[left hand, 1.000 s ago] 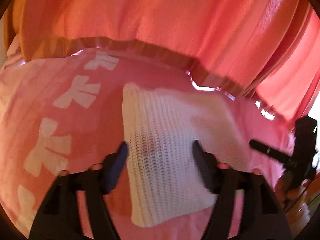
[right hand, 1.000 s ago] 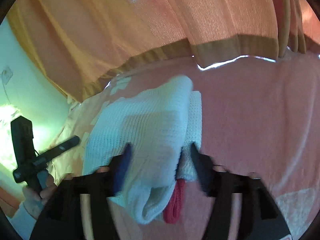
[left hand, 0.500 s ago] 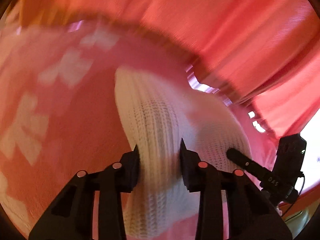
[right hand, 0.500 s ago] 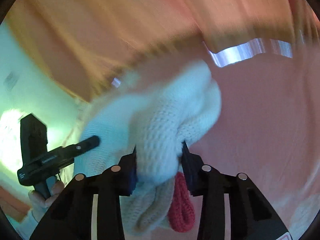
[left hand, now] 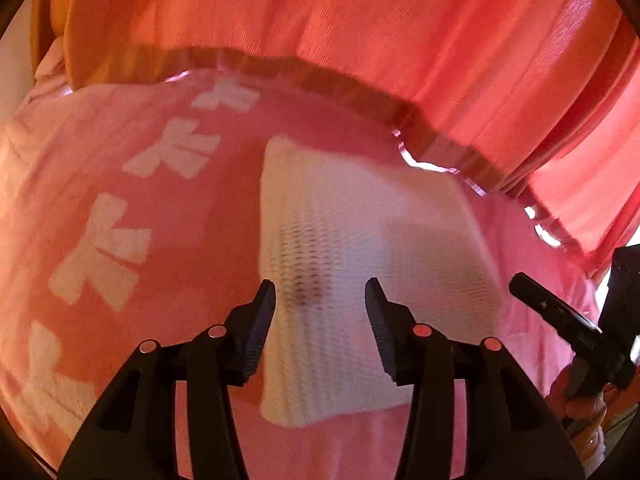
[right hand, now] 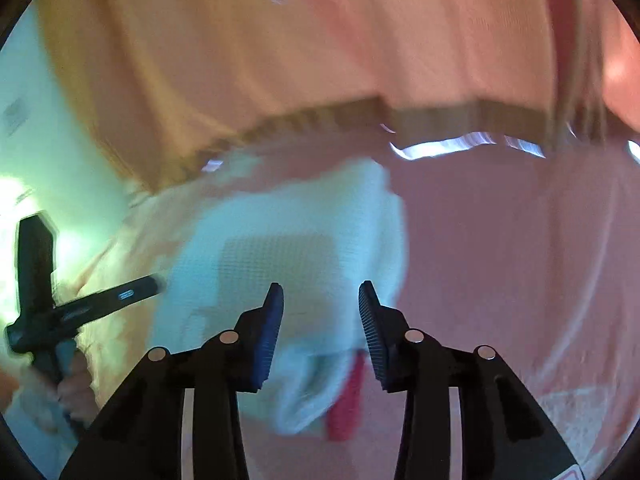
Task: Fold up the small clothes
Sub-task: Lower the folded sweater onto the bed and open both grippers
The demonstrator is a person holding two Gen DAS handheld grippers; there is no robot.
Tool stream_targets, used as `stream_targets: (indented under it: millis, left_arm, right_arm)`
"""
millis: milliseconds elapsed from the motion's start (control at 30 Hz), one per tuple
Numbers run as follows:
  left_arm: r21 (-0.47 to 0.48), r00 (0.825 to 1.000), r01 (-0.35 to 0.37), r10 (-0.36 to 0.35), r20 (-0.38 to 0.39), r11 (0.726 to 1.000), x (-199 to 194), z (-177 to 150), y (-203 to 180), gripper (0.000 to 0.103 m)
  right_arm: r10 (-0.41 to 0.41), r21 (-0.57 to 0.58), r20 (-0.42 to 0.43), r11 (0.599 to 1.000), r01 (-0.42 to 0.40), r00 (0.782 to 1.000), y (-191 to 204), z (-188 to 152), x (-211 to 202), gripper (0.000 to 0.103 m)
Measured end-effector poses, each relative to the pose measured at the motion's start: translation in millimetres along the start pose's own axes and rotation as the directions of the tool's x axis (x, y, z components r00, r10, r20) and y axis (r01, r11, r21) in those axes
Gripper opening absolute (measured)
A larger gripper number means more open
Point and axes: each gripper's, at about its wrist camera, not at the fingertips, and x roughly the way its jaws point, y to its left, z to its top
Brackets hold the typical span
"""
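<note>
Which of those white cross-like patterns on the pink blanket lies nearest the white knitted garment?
The second one from the top, a white cross-like mark on the pink blanket. It lies closest to the top left corner of the folded white knitted garment; the others sit farther left.

The left tongs (left hand: 320, 304) hang over a folded white knit cloth (left hand: 360, 256) lying on a pink blanket (left hand: 168, 248); their jaws have just opened and press nothing.

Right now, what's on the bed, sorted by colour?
White: 1, the knit garment.
Red: 1, a trim piece poking out under it.
Pink: 1, the blanket beneath.
Total: 3
</note>
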Motion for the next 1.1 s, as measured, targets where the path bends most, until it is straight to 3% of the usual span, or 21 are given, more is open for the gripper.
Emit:
stream_targets:
  millis: [67, 167, 200, 300, 333, 367, 400, 467, 533, 600, 700, 800, 900, 967, 1033, 1100]
  left_arm:
    - [0.015, 1.0, 0.006, -0.006, -0.022, 1.0, -0.1, -4.1, -6.9, 0.045]
    - [0.087, 0.993, -0.043, 0.053, -0.106, 0.995, 14.2, -21.8, -16.1, 0.045]
    - [0.108, 0.99, -0.051, 0.064, -0.122, 0.993, 16.3, -28.0, -17.8, 0.046]
    - [0.166, 0.988, -0.066, 0.087, -0.126, 0.984, 18.8, -45.9, -18.0, 0.049]
    - [0.186, 0.986, -0.076, 0.101, -0.13, 0.98, 22.2, -50.6, -17.6, 0.046]
    - [0.203, 0.983, -0.095, 0.124, -0.135, 0.974, 26.9, -53.9, -16.7, 0.034]
    - [0.214, 0.979, -0.116, 0.148, -0.139, 0.97, 31.2, -55.2, -15.1, 0.027]
    - [0.201, 0.978, -0.121, 0.151, -0.145, 0.972, 30.1, -54.9, -10.5, 0.023]
    - [0.192, 0.975, -0.121, 0.154, -0.163, 0.974, 28.3, -55.1, -7.9, 0.023]
    - [0.195, 0.971, -0.134, 0.169, -0.171, 0.971, 32.7, -56.6, -5.0, 0.025]
    - [0.255, 0.967, -0.17, 0.211, -0.142, 0.952, 32.7, -61.8, -12.3, 0.026]
    - [0.23, 0.971, -0.171, 0.204, -0.127, 0.958, 19.7, -56.0, -15.9, 0.026]
    - [0.168, 0.988, -0.138, 0.148, -0.048, 0.976, -4.0, -45.0, -23.8, 0.025]
    - [0.158, 0.995, -0.104, 0.103, 0.011, 0.982, -14.7, -34.4, -35.5, 0.026]
    - [0.161, 0.995, -0.103, 0.1, 0.027, 0.982, -8.3, -25.5, -46.8, 0.029]
    - [0.161, 0.992, -0.119, 0.123, -0.012, 0.98, 12.4, -22.3, -51.6, 0.034]
  right_arm:
    - [0.067, -0.003, -0.084, 0.998, -0.068, 0.994, 10.2, -15.6, 7.0, 0.038]
    - [-0.003, -0.005, -0.222, 1.0, 0.002, 0.975, 9.2, -42.9, 30.5, 0.039]
    - [-0.011, -0.005, -0.231, 1.0, 0.01, 0.973, 7.3, -49.0, 31.0, 0.04]
    - [0.015, -0.001, -0.211, 1.0, -0.016, 0.977, 0.5, -58.3, 26.3, 0.037]
    - [0.024, -0.001, -0.21, 1.0, -0.024, 0.977, -2.8, -61.0, 28.7, 0.017]
    - [0.025, 0.001, -0.218, 1.0, -0.026, 0.976, -5.6, -61.4, 30.6, 0.011]
    - [0.029, 0.008, -0.221, 1.0, -0.028, 0.975, -9.1, -61.0, 31.1, 0.011]
    - [0.041, 0.003, -0.201, 0.999, -0.042, 0.979, -5.0, -57.0, 22.6, 0.01]
    - [0.001, -0.052, -0.189, 0.999, -0.011, 0.982, -0.3, -61.0, 12.6, 0.01]
    - [-0.076, -0.079, -0.253, 0.995, 0.058, 0.964, -6.2, -72.4, 31.5, 0.01]
    - [-0.064, -0.056, -0.258, 0.997, 0.052, 0.964, -10.9, -76.5, 33.4, 0.012]
    - [-0.051, -0.025, -0.195, 0.999, 0.046, 0.98, -6.9, -67.3, 5.7, 0.013]
    - [-0.041, -0.081, -0.024, 0.996, 0.039, 0.999, 8.6, -46.7, -26.5, 0.015]
    - [0.001, -0.093, 0.018, 0.996, 0.0, 1.0, 19.0, -33.4, -28.9, 0.015]
    - [0.017, -0.082, -0.022, 0.996, -0.019, 1.0, 22.2, -26.4, -9.4, 0.014]
    - [-0.043, -0.079, -0.111, 0.996, 0.035, 0.993, 16.7, -31.1, 25.7, 0.008]
